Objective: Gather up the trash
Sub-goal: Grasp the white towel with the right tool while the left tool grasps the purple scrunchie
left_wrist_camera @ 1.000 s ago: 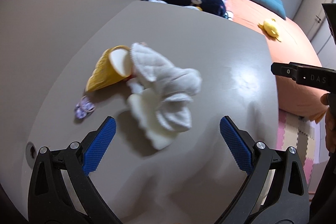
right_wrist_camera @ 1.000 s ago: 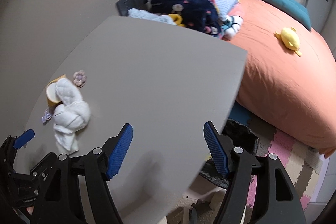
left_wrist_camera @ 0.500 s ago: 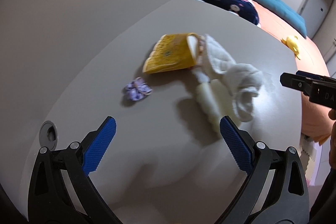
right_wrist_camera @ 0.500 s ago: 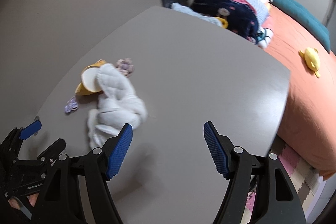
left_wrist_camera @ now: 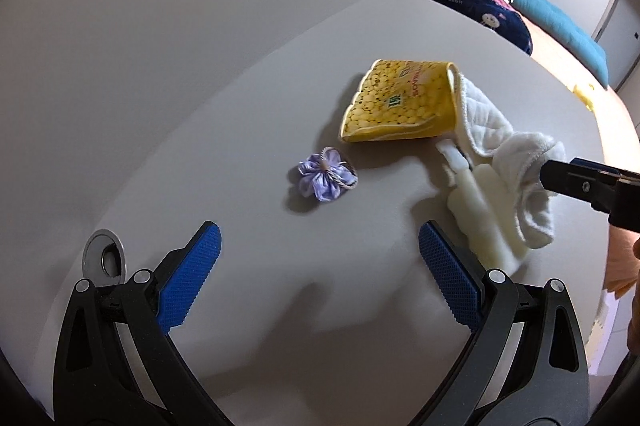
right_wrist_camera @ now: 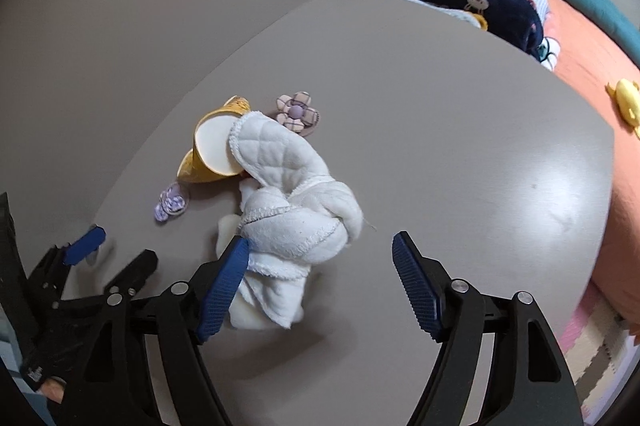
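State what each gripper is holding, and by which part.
Nothing is held. The left gripper stands open over bare table; the right gripper's jaws are opening, empty, beside the white cloth.

We carry two matching tools: the left gripper [left_wrist_camera: 319, 266] and right gripper [right_wrist_camera: 320, 278] have black skeletal plastic frames with triangular cut-outs, silver screw heads at the pivots, and blue cross-hatched pads [right_wrist_camera: 224, 288] on the fingers.
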